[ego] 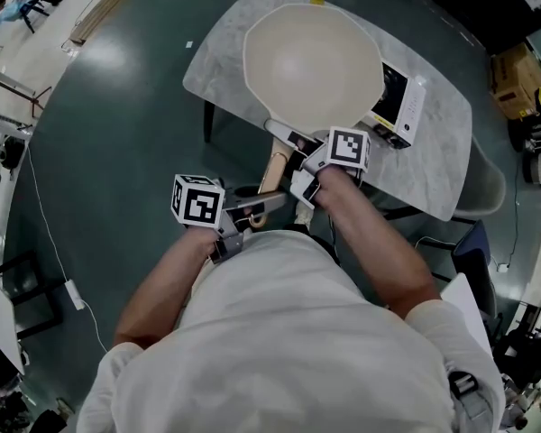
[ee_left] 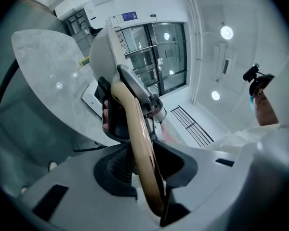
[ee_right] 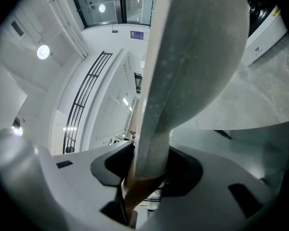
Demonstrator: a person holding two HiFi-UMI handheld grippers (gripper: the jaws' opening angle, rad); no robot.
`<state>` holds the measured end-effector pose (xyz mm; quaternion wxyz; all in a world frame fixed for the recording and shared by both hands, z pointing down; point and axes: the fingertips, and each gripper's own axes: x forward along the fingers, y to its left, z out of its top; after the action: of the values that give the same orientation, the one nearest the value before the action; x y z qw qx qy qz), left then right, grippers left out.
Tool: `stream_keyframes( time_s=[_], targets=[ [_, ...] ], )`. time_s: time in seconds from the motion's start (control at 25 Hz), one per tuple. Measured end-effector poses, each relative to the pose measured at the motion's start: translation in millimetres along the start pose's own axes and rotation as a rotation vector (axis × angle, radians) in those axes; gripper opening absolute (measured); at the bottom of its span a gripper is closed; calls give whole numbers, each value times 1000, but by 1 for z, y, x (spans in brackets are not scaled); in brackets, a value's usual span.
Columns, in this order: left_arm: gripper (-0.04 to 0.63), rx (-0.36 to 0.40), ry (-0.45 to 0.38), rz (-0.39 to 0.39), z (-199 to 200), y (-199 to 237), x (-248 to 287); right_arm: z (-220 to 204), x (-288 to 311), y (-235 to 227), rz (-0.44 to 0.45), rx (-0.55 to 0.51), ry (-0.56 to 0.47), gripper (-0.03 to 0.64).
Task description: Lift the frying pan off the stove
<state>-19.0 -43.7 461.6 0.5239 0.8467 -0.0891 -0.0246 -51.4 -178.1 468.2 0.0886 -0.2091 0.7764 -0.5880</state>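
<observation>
A pale stone worktop [ego: 433,142] stands on a dark green floor [ego: 117,133], and a thin cable [ego: 45,233] runs over the floor far to the left of the left tongs [ego: 255,207]. The room has bright round ceiling lights and big glass walls.

The left tongs are partly closed and squeeze the far end of the pan's wooden handle [ego: 272,174]. The right tongs [ego: 299,173] stand a bit wider and squeeze the same handle just ahead of the left tongs, where the wood meets the grey neck.

The big cream frying pan [ego: 311,61] sits straight ahead of the right tongs. The white and black stove [ego: 401,106] peeks out ahead and to their right. The pan seems to be up off the stove, but that is hard to see.
</observation>
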Motion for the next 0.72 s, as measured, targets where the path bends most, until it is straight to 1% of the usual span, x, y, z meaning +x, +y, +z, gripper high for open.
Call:
stream_keyframes(
  time_s=[0.32,0.72],
  targets=[
    [120,-9,-9,-7,3,-6,-1,0,0,7,-2,8,6,173],
    [121,-14,4,-12,1,-6,-1,-1,-1,4,-7,10,-2,174]
  ],
)
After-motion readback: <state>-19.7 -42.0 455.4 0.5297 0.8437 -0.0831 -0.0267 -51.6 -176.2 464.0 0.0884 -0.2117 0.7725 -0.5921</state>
